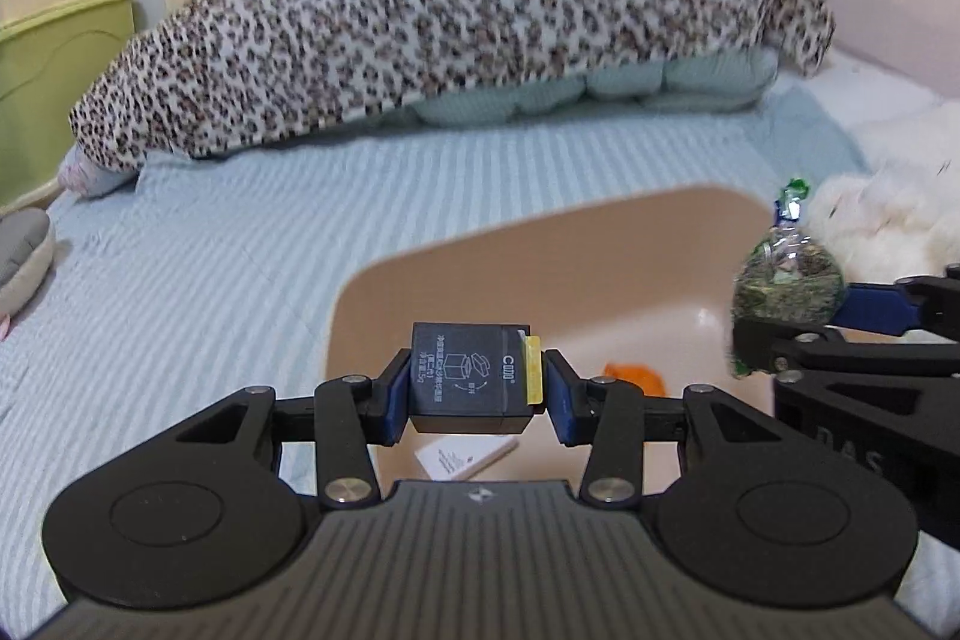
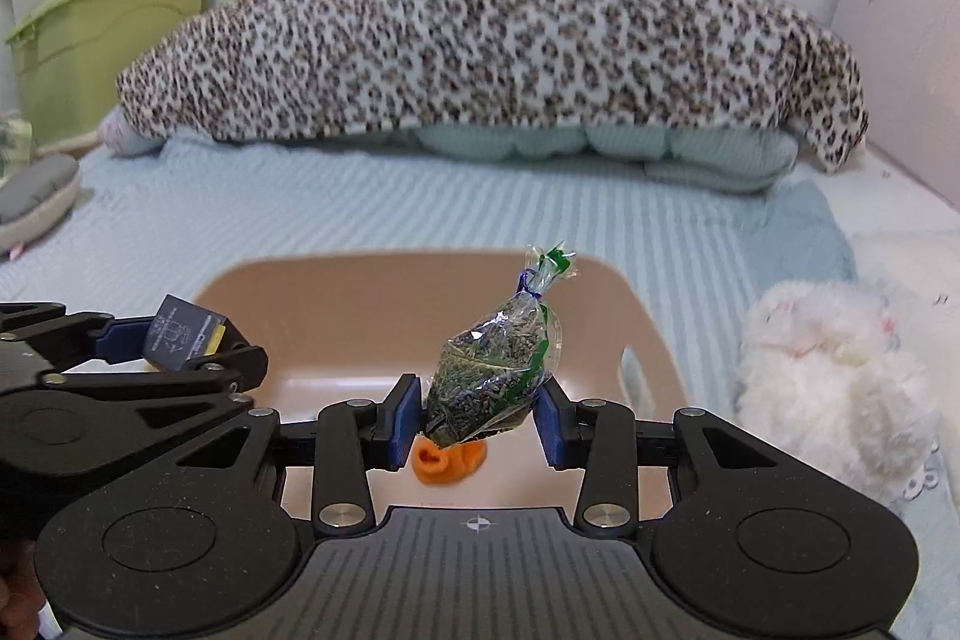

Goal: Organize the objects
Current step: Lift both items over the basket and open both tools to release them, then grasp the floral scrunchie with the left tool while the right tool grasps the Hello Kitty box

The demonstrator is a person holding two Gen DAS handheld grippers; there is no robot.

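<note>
Left wrist view puts the bed across most of the frame, with the leopard blanket heaped along the top. Lower centre sits the tan basin, my drop target, I judge. In it lie an orange piece and a white card. My left gripper is pinching the black box over the basin's near left part. Right wrist view shows my right gripper pinching the bag of dried herbs at frame centre, above the orange piece. I read this as the release step: next I need to lower both over bare basin floor and spread the fingers gently.
</note>
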